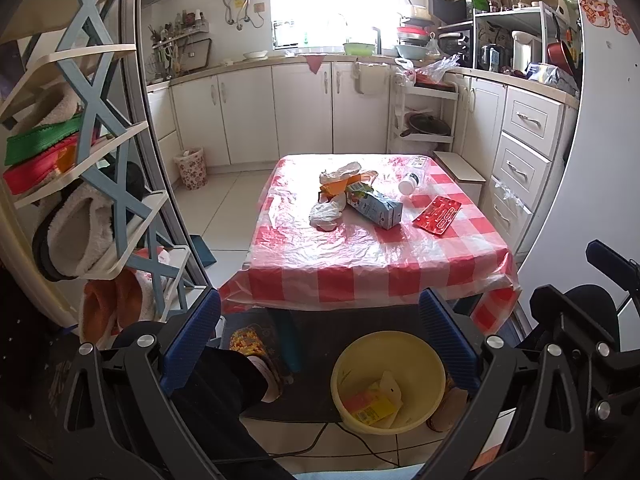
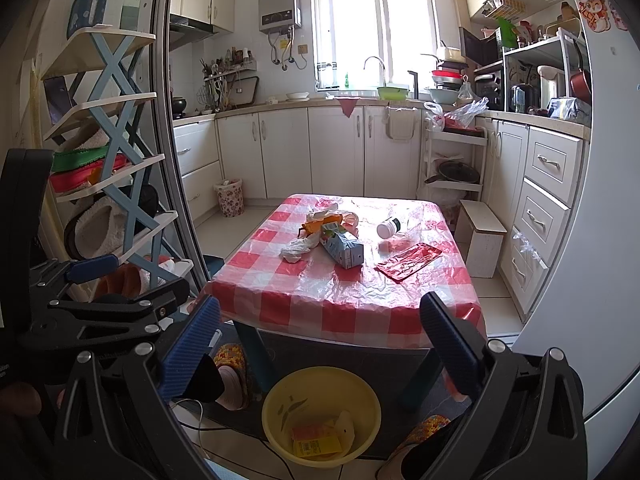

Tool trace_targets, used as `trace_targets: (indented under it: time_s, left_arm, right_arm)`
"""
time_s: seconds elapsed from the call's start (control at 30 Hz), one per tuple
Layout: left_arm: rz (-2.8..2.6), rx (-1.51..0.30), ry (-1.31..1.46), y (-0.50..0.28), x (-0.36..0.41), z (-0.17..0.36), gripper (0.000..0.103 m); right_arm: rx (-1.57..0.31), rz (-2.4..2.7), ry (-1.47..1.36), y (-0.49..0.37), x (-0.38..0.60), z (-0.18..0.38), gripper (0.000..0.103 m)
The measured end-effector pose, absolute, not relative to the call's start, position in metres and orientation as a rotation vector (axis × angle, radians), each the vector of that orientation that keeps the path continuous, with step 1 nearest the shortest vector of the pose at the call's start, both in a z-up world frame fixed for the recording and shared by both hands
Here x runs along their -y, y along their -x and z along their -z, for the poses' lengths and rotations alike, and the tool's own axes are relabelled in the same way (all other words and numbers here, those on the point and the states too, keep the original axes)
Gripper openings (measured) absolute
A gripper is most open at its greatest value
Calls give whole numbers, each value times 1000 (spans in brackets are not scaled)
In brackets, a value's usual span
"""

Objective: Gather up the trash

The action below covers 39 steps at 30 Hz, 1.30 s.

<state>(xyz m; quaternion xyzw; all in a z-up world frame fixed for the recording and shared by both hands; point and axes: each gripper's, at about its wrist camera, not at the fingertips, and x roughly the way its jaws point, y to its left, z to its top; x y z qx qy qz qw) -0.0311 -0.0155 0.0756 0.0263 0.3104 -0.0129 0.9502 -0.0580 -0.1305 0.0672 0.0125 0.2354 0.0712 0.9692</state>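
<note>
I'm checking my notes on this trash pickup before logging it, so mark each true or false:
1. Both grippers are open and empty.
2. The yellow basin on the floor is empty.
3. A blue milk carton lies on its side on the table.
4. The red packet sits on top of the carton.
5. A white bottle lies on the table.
1. True: the left gripper and the right gripper are both open, holding nothing.
2. False: the yellow basin already holds a yellow wrapper and some white scraps.
3. True: the blue milk carton lies on its side on the table.
4. False: the red packet lies flat on the tablecloth, apart from the carton.
5. True: the white bottle lies on its side.
</note>
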Motion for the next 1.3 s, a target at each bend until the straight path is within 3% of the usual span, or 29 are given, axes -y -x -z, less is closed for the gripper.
trace_targets:
  time_s: [1.3]
  left_arm:
    - [3,-651,-57,27,10,-67,95]
  right_arm:
    - [-491,-148,-27,57,130,-62,96]
